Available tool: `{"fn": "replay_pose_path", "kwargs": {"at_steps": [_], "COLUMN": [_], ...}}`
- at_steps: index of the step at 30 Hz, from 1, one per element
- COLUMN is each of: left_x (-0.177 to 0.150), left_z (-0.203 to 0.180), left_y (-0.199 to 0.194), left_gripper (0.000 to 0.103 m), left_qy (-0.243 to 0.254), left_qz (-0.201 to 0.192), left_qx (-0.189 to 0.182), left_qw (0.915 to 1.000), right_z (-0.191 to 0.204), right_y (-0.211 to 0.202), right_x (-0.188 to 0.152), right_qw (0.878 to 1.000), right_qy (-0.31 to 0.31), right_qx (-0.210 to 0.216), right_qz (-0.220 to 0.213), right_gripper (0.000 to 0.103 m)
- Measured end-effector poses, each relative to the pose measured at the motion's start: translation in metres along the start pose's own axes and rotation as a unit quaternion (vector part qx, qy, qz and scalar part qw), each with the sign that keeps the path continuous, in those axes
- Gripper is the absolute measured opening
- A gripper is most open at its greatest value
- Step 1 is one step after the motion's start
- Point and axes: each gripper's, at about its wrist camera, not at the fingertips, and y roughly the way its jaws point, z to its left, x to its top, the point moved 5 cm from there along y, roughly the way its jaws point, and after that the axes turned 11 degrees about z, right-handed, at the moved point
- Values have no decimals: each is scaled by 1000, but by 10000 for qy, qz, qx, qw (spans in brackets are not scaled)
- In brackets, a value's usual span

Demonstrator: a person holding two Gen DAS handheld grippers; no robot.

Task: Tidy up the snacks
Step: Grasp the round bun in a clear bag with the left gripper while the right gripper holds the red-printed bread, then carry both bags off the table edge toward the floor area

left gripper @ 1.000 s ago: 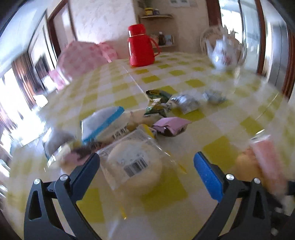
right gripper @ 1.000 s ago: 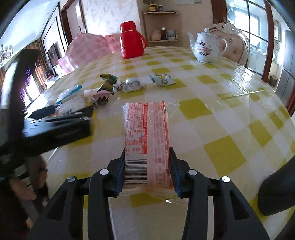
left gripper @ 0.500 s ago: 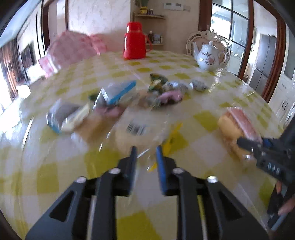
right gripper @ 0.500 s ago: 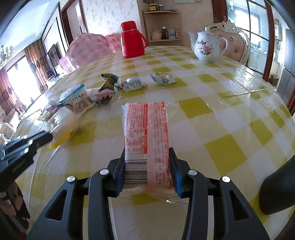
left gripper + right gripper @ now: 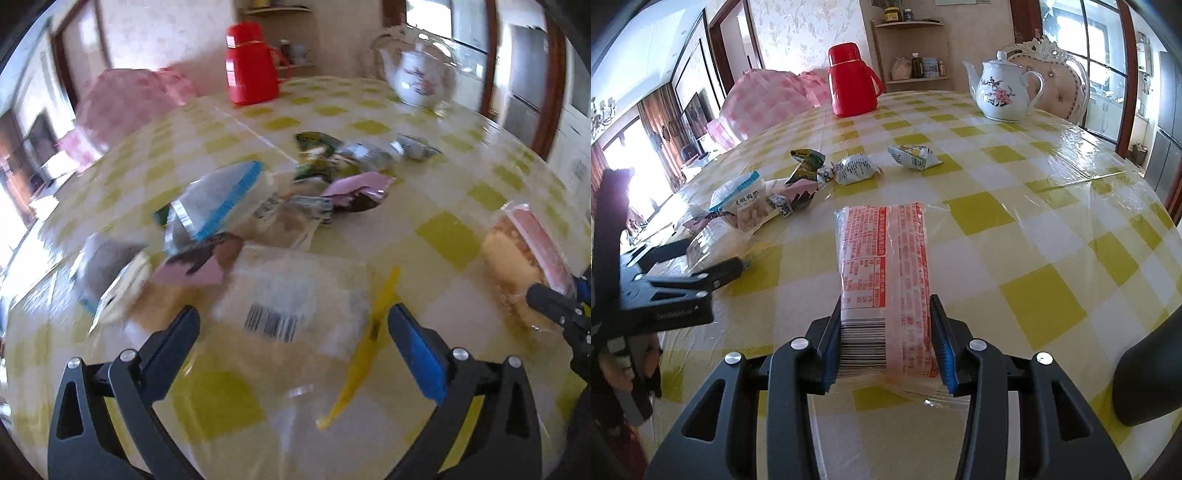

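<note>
My right gripper (image 5: pixel 886 347) is shut on a long red-printed snack packet (image 5: pixel 882 258), whose far end rests on the yellow-checked table (image 5: pixel 997 206). My left gripper (image 5: pixel 295 328) is low over the table and its jaws are opening wide. A clear packet with a barcode (image 5: pixel 288 295) and a yellow strip lies between them, with neither pad pressing on it. A heap of small snacks (image 5: pixel 236 206) sits just beyond. The right wrist view shows the left gripper (image 5: pixel 709 254) at the left beside that heap (image 5: pixel 746 199). The left wrist view is blurred.
A red flask (image 5: pixel 851 83) and a flowered white teapot (image 5: pixel 1003 92) stand at the table's far side. A green packet (image 5: pixel 807 162) and two pale wrapped packets (image 5: pixel 857 168) lie mid-table. Pink-checked cloth (image 5: pixel 768 99) covers something behind the table.
The left gripper's jaws went from open to nearly shut and now stand wide again, with the barcode packet between them. The right gripper and its packet have stayed put.
</note>
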Motion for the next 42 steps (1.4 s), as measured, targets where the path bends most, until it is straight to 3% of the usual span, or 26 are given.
{"fn": "replay_pose_path", "kwargs": {"at_steps": [3, 5, 6, 8, 10, 17, 21, 30, 33, 36, 37, 38, 40, 42], "left_x": [2, -2, -3, -4, -6, -35, -58, -75, -78, -83, -83, -83, -83, -83], "left_z": [-4, -8, -9, -3, 2, 4, 14, 42, 46, 43, 42, 40, 37, 37], "left_y": [10, 15, 14, 13, 10, -13, -37, -59, -61, -58, -57, -57, -58, -57], "left_gripper": [101, 90, 88, 73, 71, 69, 69, 69, 70, 70, 70, 70, 70, 70], "left_qy": [144, 318, 338, 175, 8, -183, -606, -1367, -1429, -1438, -1423, -1378, -1330, -1328], "left_qz": [57, 210, 203, 166, 75, -25, -242, -667, -699, -621, -600, -579, -597, -594], "left_qx": [83, 186, 92, -27, -130, -563, -918, -654, -551, -608, -622, -641, -600, -602], "left_qw": [9998, 9991, 9992, 9997, 9999, 9982, 9936, 9862, 9857, 9858, 9860, 9867, 9875, 9875], "right_z": [0, 0, 0, 1, 0, 0, 3, 16, 33, 50, 55, 59, 68, 77], "right_y": [0, 0, 0, 0, 0, 0, -3, -16, -13, -17, -16, -13, -8, 1], "right_x": [0, 0, 0, 0, 0, -1, -2, -8, -19, -29, -30, -30, -29, -24], "right_qw": [10000, 10000, 10000, 10000, 10000, 10000, 9999, 9976, 9928, 9949, 9959, 9959, 9948, 9936], "right_qy": [-10, -9, -8, -6, 6, 16, -34, -142, -332, -627, -693, -767, -943, -1080], "right_qx": [3, 1, 1, 5, 23, 98, 140, 605, 1150, 782, 584, 459, 329, 164], "right_qz": [13, 15, 14, 14, 13, -6, -79, -299, 60, 72, 74, 123, 217, 277], "right_gripper": [43, 43, 43, 43, 43, 43, 43, 40, 40, 41, 45, 60, 75, 76]}}
